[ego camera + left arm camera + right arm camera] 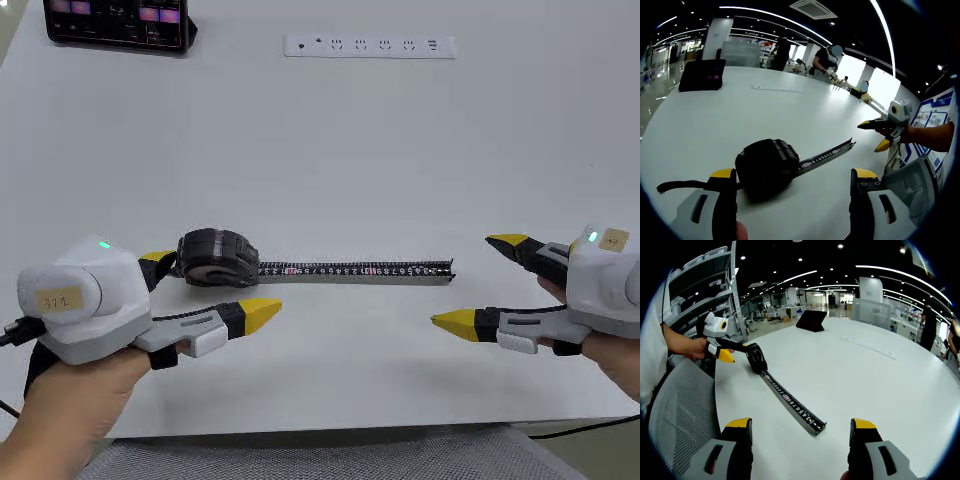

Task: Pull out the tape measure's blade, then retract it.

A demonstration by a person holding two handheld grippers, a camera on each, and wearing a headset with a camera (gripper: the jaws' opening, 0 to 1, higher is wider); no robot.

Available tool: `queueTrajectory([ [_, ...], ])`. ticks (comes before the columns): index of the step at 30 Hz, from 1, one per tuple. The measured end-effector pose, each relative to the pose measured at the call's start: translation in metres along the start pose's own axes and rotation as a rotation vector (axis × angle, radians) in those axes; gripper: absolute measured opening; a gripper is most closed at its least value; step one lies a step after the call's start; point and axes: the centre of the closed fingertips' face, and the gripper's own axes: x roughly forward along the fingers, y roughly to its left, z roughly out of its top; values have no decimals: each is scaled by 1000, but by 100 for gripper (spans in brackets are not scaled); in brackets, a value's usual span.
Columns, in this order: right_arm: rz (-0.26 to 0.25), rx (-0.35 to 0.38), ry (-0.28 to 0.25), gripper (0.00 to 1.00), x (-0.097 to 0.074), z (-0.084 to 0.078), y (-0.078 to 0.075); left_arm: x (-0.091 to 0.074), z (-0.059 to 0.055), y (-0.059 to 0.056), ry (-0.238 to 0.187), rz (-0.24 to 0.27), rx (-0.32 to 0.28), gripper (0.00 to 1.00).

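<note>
- Head view: the black, rounded tape measure case (215, 258) lies on the white table (320, 150), with its dark numbered blade (355, 270) drawn out flat toward the right.
- The yellow-tipped left gripper (210, 285) stands wide open around the case and holds nothing. I cannot tell whether a jaw touches it.
- The right gripper (478, 280) is also wide open and empty, near the blade's hooked end (450, 268) but apart from it.
- Judgement: the pull-out looks done and retraction remains. Clamp the case squarely first, then pinch the hook and guide the blade in slowly, so it neither whips nor kinks.
</note>
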Motion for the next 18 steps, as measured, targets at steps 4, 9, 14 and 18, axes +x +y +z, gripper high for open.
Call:
queueTrajectory([
  [4, 14, -18, 15, 77, 1, 0, -2, 1, -1, 2, 3, 23, 13, 90],
  [9, 34, -52, 40, 74, 3, 0, -7, 2, -2, 5, 10, 51, 25, 85],
  [14, 55, -89, 72, 73, 7, -2, -10, 6, -2, 8, 8, 83, 12, 84],
  [18, 70, -124, 98, 70, 9, -4, -12, 9, -3, 9, 15, 112, 15, 83],
])
